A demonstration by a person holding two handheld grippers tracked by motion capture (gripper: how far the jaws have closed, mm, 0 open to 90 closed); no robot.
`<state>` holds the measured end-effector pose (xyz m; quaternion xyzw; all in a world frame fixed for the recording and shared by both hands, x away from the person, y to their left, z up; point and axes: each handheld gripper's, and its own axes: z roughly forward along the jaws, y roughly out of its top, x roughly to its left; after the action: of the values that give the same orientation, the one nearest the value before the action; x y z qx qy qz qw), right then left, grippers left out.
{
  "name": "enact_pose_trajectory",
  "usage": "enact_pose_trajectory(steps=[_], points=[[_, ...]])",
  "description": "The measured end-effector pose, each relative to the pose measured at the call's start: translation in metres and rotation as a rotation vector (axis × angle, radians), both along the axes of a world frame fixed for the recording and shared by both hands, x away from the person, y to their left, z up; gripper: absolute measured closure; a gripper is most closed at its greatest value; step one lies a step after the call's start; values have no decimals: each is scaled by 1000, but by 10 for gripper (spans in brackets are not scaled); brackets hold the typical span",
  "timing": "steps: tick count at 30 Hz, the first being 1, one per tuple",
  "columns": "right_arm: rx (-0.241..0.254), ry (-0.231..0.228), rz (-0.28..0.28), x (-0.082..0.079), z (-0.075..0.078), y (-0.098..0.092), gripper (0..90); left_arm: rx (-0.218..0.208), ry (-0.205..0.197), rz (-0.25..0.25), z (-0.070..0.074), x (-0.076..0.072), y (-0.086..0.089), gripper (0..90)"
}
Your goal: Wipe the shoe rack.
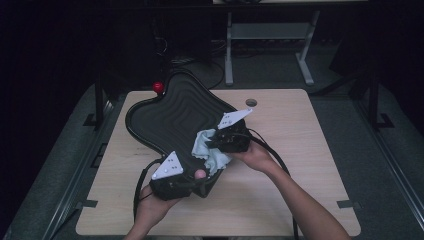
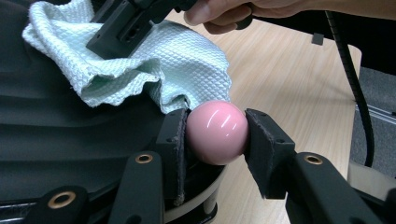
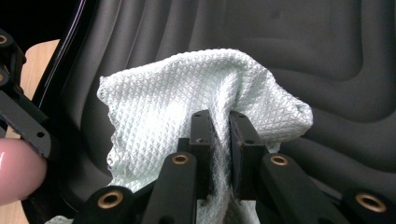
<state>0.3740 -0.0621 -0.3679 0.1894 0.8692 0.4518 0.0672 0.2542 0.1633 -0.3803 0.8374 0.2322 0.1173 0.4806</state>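
A black ridged tray (image 1: 172,112) lies on the wooden table, tilted. Its pink ball knob (image 2: 217,132) sits at the near corner, and my left gripper (image 2: 216,140) is shut on it, one pad against each side. In the high view the left gripper (image 1: 192,177) shows at the tray's near end with the pink knob (image 1: 200,174) between its jaws. My right gripper (image 3: 219,135) is shut on a pale green waffle-weave cloth (image 3: 187,107), which rests on the tray's ridged surface (image 3: 299,51). The cloth (image 1: 210,150) bunches between the two grippers; the right gripper (image 1: 216,140) points left over it.
A red ball knob (image 1: 158,87) stands at the tray's far left corner. The table (image 1: 300,165) has a round cable hole (image 1: 251,102) near its far edge. Bare tabletop lies to the right and in front. Cables trail from both grippers.
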Motion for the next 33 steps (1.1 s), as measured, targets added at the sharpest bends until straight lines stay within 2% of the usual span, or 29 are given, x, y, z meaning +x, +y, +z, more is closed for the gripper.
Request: enact_pose_trajectory(steps=[1,7,9,12,17,18,21,23,26,27,30,31,33], points=[[-4,-5,-2,-2,0,1,809,3,-1,-1,0,0,0,603],[-4,-21,66,-20,-2,12,810,5,-5,9,0,1,2,603],[-5,-7,70,-16,-2,10,811,5,-6,10,0,1,2,603],[-22,-30,19,-6,-1,2,810,6,-5,9,0,0,2,603],[-24,-22,-95,15,2,-20,811,5,-7,10,0,1,3,603],[-20,-17,-103,16,2,-22,812,3,-6,13,0,2,3,603],[-10,-14,-99,13,2,-25,812,4,-6,13,0,2,4,603],[7,-10,-31,0,0,-20,812,7,-9,17,0,3,5,603],[1,-29,-14,-5,-1,-19,813,5,-6,22,0,3,6,603],[8,-17,-26,-3,-2,-23,812,4,-6,25,0,3,6,603],[3,-19,-110,8,-3,-35,812,3,-11,35,0,4,7,603],[0,-14,-122,9,-4,-39,812,3,-11,37,0,5,7,603],[-3,-9,-111,5,-6,-42,813,3,-12,47,0,5,9,603]])
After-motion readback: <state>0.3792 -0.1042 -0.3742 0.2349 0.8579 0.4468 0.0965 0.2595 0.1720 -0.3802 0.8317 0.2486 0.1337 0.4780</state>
